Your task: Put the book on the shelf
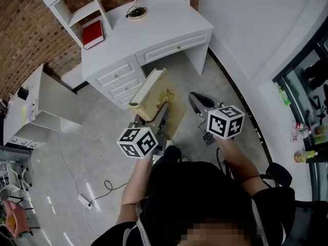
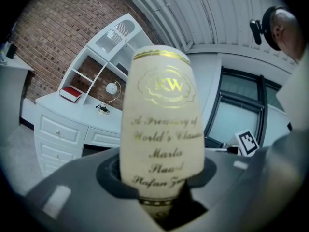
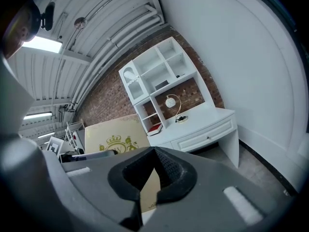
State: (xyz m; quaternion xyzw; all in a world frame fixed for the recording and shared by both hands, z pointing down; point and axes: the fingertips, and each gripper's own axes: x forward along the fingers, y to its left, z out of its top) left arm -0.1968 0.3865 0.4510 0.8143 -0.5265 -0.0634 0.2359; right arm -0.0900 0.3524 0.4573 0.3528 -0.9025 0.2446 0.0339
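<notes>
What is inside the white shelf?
In the shelf, a red book lies in the low left cubby and a round lamp stands beside it. A door hides the top-left cubby's inside.

1. A white worktop (image 1: 164,24) with drawers stands against a brick wall (image 1: 31,35); a shelf unit (image 1: 84,13) rises from its left end.
2. A red book (image 1: 93,34) lies flat in the unit's lowest compartment.
3. A lamp (image 1: 136,13) stands near the worktop's back edge.
4. A power strip (image 1: 84,201) and a cable (image 1: 108,187) lie on the grey floor (image 1: 77,152).
</notes>
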